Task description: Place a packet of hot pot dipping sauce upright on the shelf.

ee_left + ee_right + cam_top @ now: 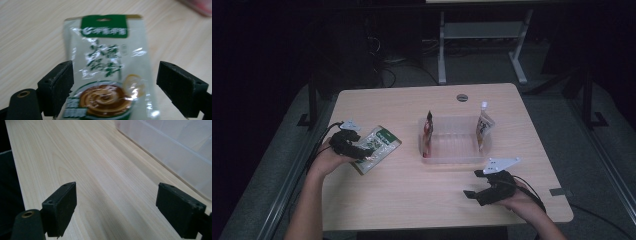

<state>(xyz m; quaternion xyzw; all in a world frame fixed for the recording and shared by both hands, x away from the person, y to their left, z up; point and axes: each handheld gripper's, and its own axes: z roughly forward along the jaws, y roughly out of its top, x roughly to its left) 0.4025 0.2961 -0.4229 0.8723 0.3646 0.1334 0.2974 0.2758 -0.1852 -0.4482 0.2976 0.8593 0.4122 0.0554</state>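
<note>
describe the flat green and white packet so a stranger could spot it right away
On the wooden table, look left of the clear plastic bin. The packet lies flat between the left gripper's open fingers, unlike the two pouches standing in the bin.

We see a sachet (107,72) with white characters on its green header band, dark brush-style characters below, all too blurred for us to read

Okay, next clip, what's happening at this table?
A person holds a gripper in each hand. The left gripper is open, jaws either side of a green-and-white snack packet lying flat on the table. The right gripper is open over bare wood beside a clear bin with two pouches standing inside.
</note>
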